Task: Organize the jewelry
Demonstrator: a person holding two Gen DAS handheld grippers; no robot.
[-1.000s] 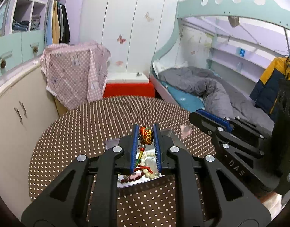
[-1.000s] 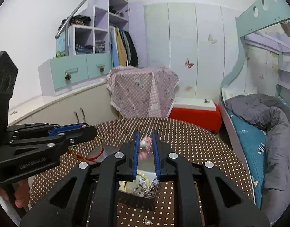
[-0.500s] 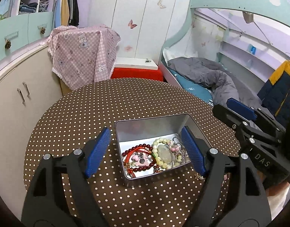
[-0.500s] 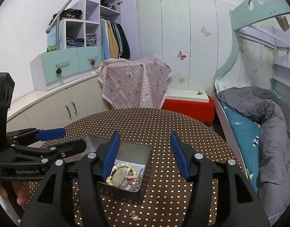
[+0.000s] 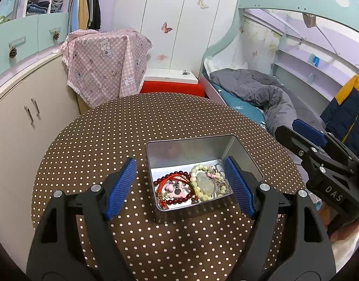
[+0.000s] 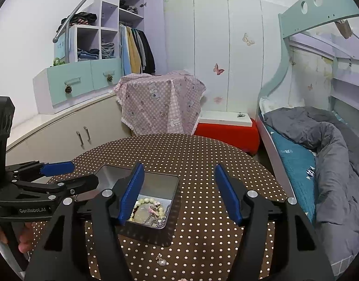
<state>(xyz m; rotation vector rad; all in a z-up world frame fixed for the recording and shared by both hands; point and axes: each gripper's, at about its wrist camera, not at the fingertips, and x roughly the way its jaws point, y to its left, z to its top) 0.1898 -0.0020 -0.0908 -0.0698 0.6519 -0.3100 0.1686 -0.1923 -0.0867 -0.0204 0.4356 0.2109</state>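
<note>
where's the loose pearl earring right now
In the right wrist view, the pearl earring lies on the dotted table, just in front of the metal tin.

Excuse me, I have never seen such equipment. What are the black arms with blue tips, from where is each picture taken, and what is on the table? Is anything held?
There is no robot here. A person holds a hand tool with two jaws in each hand, and a small camera on each tool looks forward along them.

One picture comes from the left gripper, the other from the right gripper. Each picture also shows the other tool at its edge.

On the round dotted table stands an open metal tin. Inside lie a dark red bead bracelet, a pale bead bracelet and silver chains. One small pearl earring lies on the table in front of the tin.

Nothing is held: both pairs of jaws have just been opening and are empty.
</note>
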